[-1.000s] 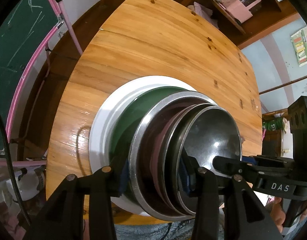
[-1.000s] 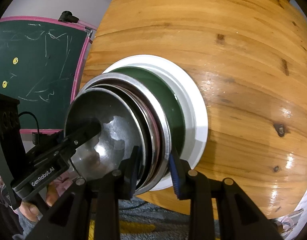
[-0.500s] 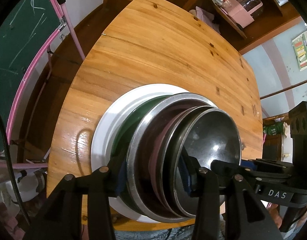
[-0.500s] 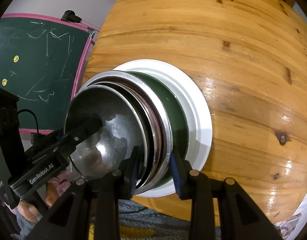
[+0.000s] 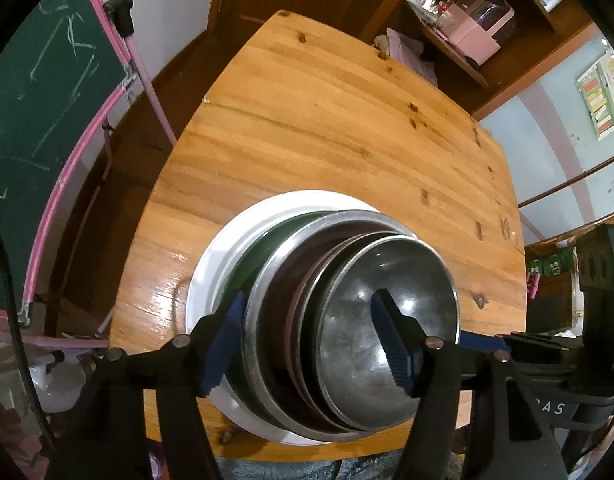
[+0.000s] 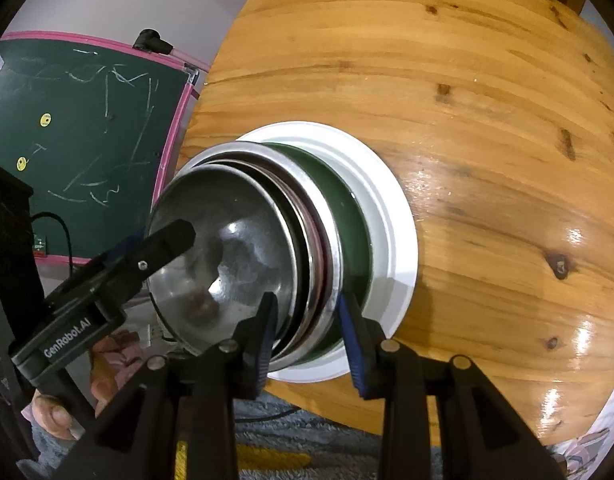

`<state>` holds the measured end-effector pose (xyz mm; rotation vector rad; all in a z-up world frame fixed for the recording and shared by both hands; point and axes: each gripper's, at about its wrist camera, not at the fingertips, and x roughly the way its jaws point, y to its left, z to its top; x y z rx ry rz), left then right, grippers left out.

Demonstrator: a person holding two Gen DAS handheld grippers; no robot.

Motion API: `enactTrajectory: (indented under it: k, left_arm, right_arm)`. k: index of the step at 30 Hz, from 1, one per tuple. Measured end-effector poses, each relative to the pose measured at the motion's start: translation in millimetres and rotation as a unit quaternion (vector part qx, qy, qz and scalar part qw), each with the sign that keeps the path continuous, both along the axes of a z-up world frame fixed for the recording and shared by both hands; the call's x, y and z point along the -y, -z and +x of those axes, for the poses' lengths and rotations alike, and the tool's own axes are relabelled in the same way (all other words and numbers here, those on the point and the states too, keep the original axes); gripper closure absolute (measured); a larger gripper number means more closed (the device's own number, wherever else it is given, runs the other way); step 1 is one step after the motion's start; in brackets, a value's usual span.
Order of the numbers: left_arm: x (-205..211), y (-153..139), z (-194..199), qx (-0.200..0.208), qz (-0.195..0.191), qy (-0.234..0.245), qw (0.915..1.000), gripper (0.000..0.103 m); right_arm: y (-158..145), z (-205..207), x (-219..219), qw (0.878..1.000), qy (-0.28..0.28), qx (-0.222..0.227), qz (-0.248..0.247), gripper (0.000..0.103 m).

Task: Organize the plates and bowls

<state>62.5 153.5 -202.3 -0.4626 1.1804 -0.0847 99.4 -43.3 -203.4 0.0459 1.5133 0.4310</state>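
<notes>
Both grippers flank one stack of dishes near the front edge of the wooden table (image 5: 347, 128). On the left gripper (image 5: 307, 344), the jaws stand wide apart, one blue pad outside the stack's left side and the other over the top steel bowl (image 5: 391, 328); whether either pad touches metal cannot be told. On the right gripper (image 6: 307, 336), the jaws straddle the stack's near rim, the left one inside the top steel bowl (image 6: 227, 256) and the right one outside the wide steel dish (image 6: 327, 248); a firm clamp cannot be confirmed.

From top to bottom, the stack holds the steel bowl, a pinkish-rimmed dish (image 5: 303, 300), the wide steel dish (image 5: 259, 320), a dark green plate (image 5: 243, 268) and a white plate (image 5: 211, 272) lying on the table.

A green chalkboard (image 6: 87, 128) with a pink frame stands to the left, and shelves (image 5: 475, 40) hold a pink box beyond the table.
</notes>
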Motion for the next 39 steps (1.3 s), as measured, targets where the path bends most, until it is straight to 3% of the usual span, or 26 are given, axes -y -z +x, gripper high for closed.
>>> enactTrajectory:
  k: [9,11,14,16,25,29,34,39]
  left_arm:
    - [12,-30,-8,0.035,0.027,0.012,0.9990,0.021]
    - [18,-38,-11,0.044,0.032,0.018,0.9983,0.011]
    - [30,-52,-17,0.066,0.046,0.038,0.9960,0.010]
    - [39,-61,-21,0.080,0.062,0.053,0.9935,0.002]
    - [88,-106,-40,0.127,0.093,0.106,0.9818,0.001]
    - [116,-128,-52,0.155,0.120,0.132,0.9716,0.001]
    - [148,-148,-69,0.195,0.149,0.149,0.9579,0.001]
    - [164,-159,-79,0.209,0.146,0.141,0.9566,0.001]
  right_arm:
    - [-34,-17,11,0.998,-0.015,0.066,-0.001,0.071]
    - [-42,-22,15,0.996,-0.017,0.083,-0.005,0.071]
    - [-57,-33,23,0.993,-0.018,0.117,-0.013,0.071]
    - [-65,-40,27,0.990,-0.020,0.139,-0.021,0.071]
    - [-93,-67,72,0.977,0.035,0.207,-0.036,0.071]
    - [-107,-77,97,0.968,0.073,0.239,-0.033,0.071]
    - [-123,-94,123,0.953,0.124,0.277,-0.029,0.051]
    - [-140,-112,141,0.936,0.158,0.314,-0.031,0.042]
